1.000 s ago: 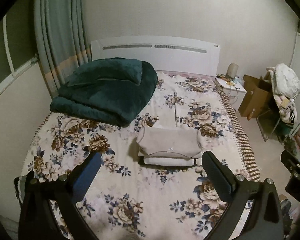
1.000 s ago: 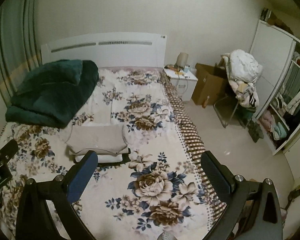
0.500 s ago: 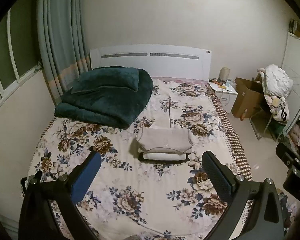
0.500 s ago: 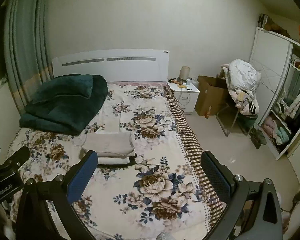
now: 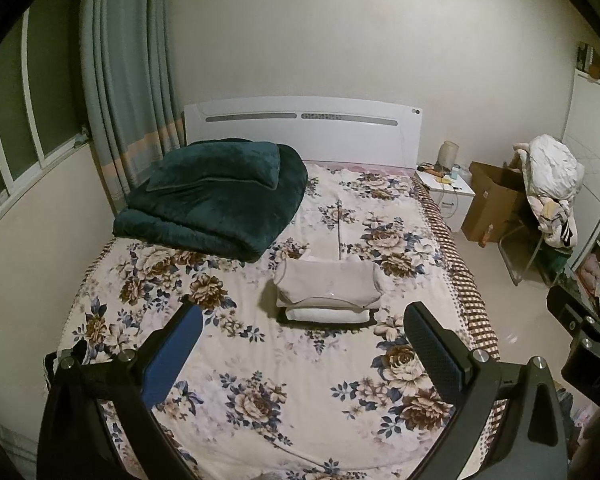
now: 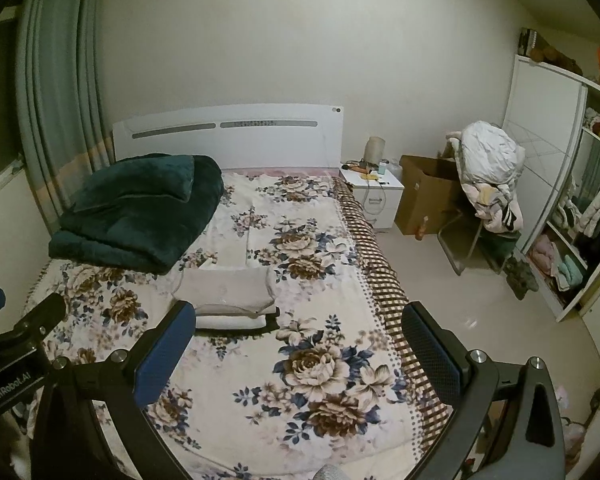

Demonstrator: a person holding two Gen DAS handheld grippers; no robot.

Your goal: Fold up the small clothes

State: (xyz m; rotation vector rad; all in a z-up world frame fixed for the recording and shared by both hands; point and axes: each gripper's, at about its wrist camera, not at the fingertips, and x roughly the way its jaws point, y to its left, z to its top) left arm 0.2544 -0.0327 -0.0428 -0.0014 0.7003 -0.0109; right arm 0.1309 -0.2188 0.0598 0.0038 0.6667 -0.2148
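Two tools: left tool [image 5: 300,336] and right tool [image 6: 298,332] both gaped wide, gripping nothing, held above the bed's foot
Bed [image 5: 228,364]: floral cover
Blanket [image 5: 216,196]: dark green, folded near the headboard
Clothes stack [image 5: 328,294]: pale folded pieces mid-bed, apart from both tools

Each black tool [image 5: 300,340] [image 6: 298,340] has blue finger pads, silver screws, seemingly "GenRobot.AI" lettering.

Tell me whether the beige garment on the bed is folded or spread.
Folded: the beige garment sits as a compact rectangle atop a stack.
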